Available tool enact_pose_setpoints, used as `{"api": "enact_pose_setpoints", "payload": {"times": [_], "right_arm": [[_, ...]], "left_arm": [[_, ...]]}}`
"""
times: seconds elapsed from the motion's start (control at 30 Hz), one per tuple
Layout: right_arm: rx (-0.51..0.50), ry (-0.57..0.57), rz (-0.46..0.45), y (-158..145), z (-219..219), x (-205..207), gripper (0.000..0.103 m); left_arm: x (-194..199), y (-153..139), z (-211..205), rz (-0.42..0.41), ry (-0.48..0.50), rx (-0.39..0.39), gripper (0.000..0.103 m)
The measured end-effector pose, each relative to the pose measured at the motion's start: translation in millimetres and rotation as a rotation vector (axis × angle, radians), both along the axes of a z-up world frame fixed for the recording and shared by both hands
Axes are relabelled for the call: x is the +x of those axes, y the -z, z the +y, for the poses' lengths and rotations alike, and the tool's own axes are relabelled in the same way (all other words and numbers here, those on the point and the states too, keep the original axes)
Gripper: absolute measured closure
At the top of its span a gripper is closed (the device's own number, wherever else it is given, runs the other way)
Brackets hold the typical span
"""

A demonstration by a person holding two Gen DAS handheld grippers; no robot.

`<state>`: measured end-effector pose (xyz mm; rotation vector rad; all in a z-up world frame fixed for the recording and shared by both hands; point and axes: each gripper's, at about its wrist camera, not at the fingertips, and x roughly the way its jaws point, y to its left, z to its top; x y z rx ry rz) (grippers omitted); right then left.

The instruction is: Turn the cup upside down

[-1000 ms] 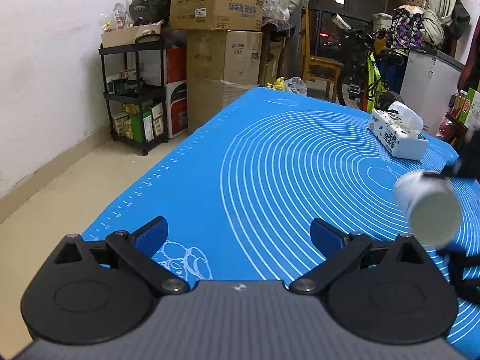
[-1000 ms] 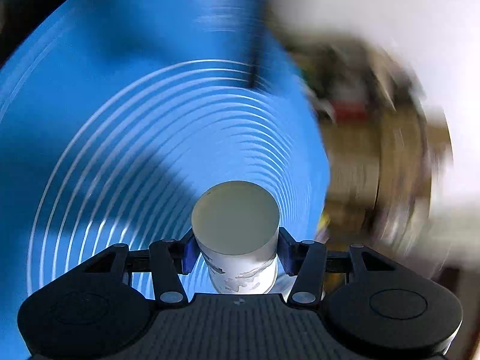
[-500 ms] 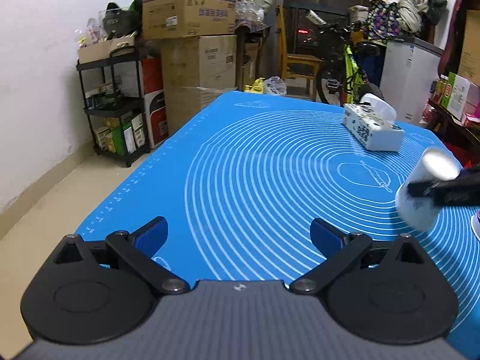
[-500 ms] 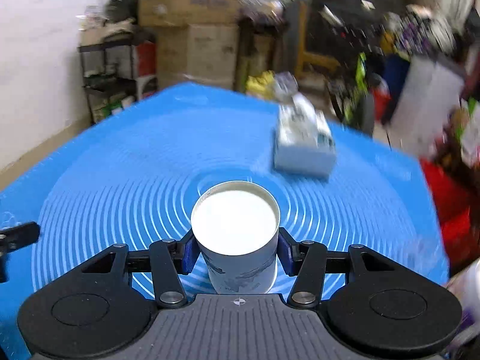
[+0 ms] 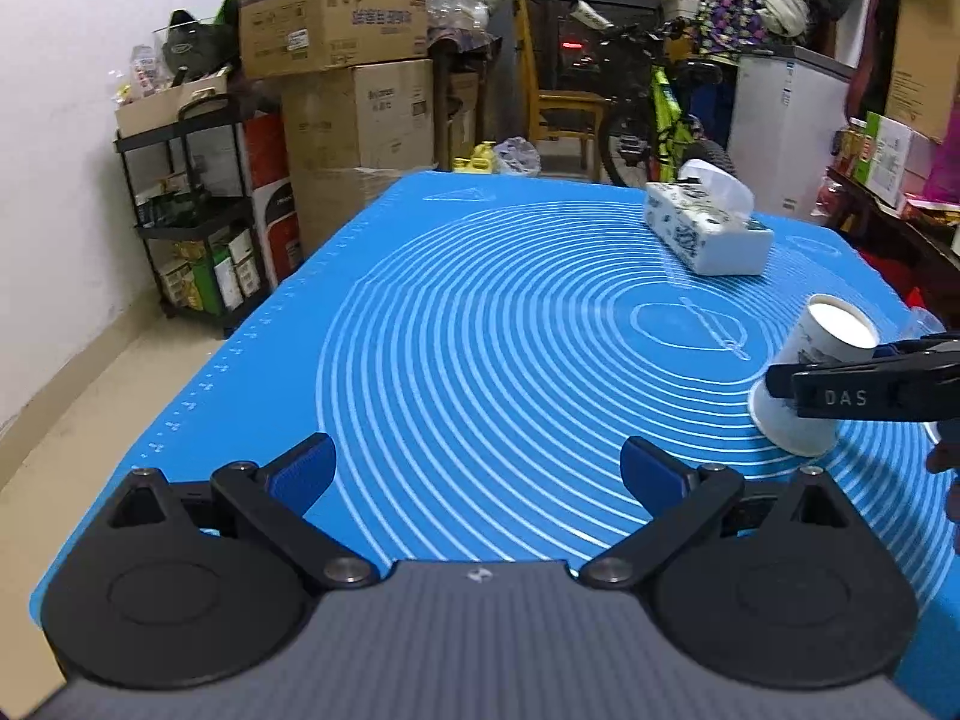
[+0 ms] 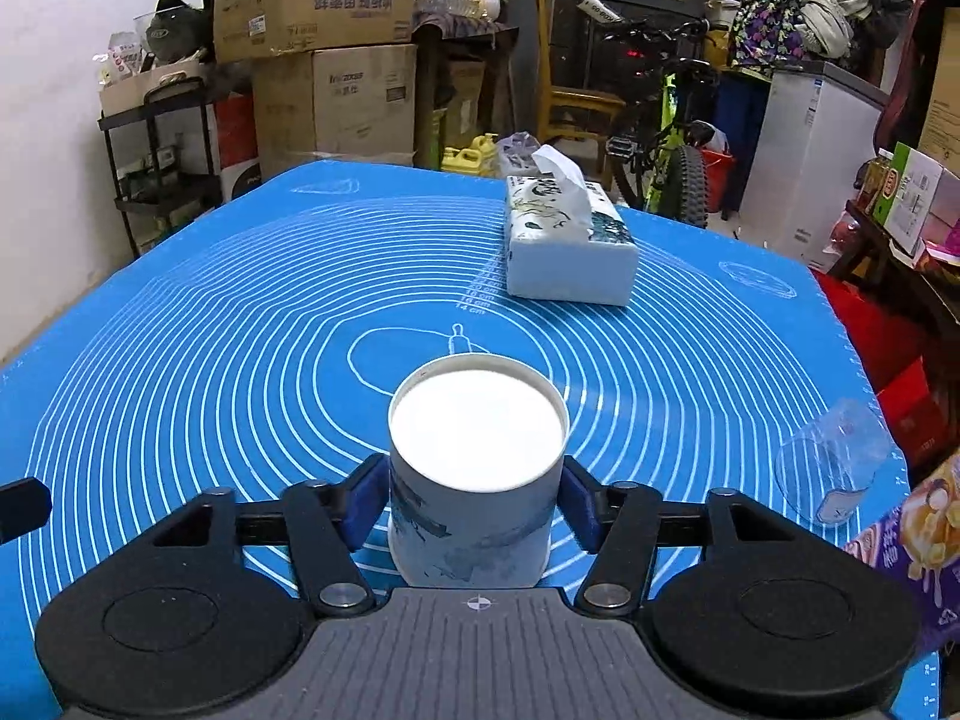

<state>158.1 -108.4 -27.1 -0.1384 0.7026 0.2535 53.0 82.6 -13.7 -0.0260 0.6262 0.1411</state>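
A white paper cup (image 6: 474, 480) with a dark printed pattern sits between the blue pads of my right gripper (image 6: 474, 498), which is shut on it. The cup is upside down: its flat white base faces up and its wider mouth is down, slightly tilted, at or just above the blue mat (image 6: 240, 330). In the left wrist view the same cup (image 5: 810, 372) is at the far right, held by the right gripper's black finger. My left gripper (image 5: 477, 471) is open and empty over the mat's near left part.
A tissue box (image 6: 567, 246) lies on the far side of the mat and also shows in the left wrist view (image 5: 705, 231). A clear plastic cup (image 6: 831, 471) lies at the mat's right edge beside a snack packet (image 6: 912, 546). Boxes, a shelf and a bicycle stand beyond the table.
My right gripper has turned the cup from sideways to base-up and lowered it toward the mat. The left gripper has stayed open and shifted slightly.
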Motion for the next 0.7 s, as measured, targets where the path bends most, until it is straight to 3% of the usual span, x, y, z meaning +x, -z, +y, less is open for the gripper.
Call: {"api": "enact_pose_setpoints", "payload": {"times": [0.27,0.53,0.7], "right_arm": [[0.03,0.044,-0.085,-22.7,-18.5,-44.1,0.015],[0.13,0.098,-0.106,-38.6,-48.8,-103.4,0.012],[0.143,0.119,-0.123,-45.0,-58.2,-132.7,0.011]], "left_arm": [[-13.5,-13.3,-20.0,-0.017,0.045,0.014,0.003],[-34.6,-28.1,-46.8,-0.05,0.11,0.036,0.003],[-49.1,-28.8,-57.2,-0.053,0.15,0.03,0.003]]}}
